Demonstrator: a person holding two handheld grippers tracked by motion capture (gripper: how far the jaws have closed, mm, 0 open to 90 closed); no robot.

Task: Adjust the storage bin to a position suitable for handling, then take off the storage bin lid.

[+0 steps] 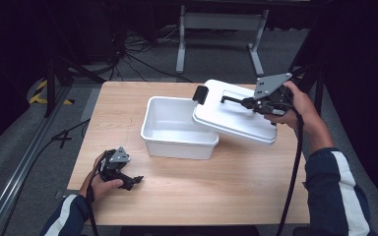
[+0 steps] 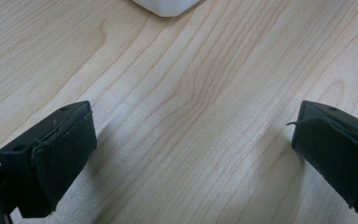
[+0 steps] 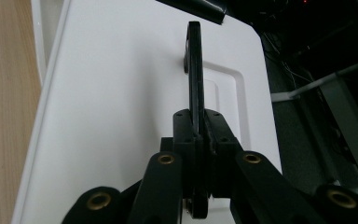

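Black jaws of the right gripper (image 3: 198, 140) are clamped together on the thin black carry handle (image 3: 194, 70) of a white plastic lid (image 3: 121, 93), seen close up in the right gripper view, where the handle stands on edge between the pads. From the high view, that gripper (image 1: 248, 103), held in the person's right hand (image 1: 295, 105), carries the lid (image 1: 236, 115) tilted over the right end of an open white storage bin (image 1: 177, 129); the lid's near edge overlaps the bin's right rim, though whether it touches cannot be told. A black latch (image 1: 200, 94) shows at the lid's far left corner.

Across the wooden table (image 1: 202, 191), the left gripper (image 1: 133, 181) rests low near the front left corner in the person's left hand (image 1: 103, 184), well apart from the bin. Its own view shows both pads (image 2: 60, 158) spread wide with bare table (image 2: 191, 116) between them and a corner of the bin (image 2: 168, 7) at the top edge.

Judged from the pictures, the work stands midway: the lid is gripped and off the bin, which looks empty inside, yet the lid is neither seated square on the rim nor set down on the table. Whichever is intended, what remains is to carry it clear or line it up, lower it and let go.
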